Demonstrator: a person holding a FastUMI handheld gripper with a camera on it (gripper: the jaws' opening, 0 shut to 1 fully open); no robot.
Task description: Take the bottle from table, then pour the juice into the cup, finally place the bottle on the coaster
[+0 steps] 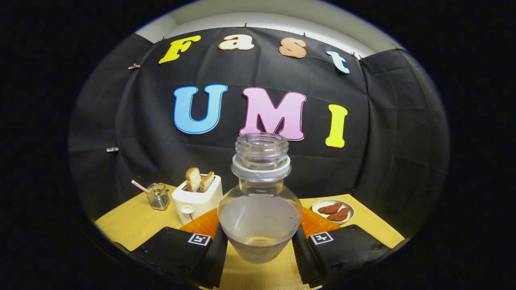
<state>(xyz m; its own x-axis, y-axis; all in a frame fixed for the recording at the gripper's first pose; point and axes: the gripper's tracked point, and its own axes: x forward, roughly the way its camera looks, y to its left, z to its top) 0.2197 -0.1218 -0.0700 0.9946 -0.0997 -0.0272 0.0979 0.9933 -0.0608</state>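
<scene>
Between my two fingers [213, 251] stands the bottle [260, 209]: clear, uncapped, upright, part-filled with a cloudy juice; its lower body sits in the gap of my gripper [260, 249], both pads against its sides as far as I can judge, so I log it as gripped. Behind the bottle: an orange item [201, 223] showing either side of it, possibly the coaster, not certain. Beyond my left finger: a white toaster [196, 199] with two slices of toast [199, 180] standing in it, and further left a small wire basket [158, 196] with a stick leaning out. Beyond my right finger: a white plate [333, 210] holding brown pieces. All rest on the wooden table [133, 221]. Step in hand, by my reading: the take, bottle secured, whether lifted I cannot tell. Next move calls for finding the cup, carrying the open bottle level, then tipping slowly over the cup's mouth.
</scene>
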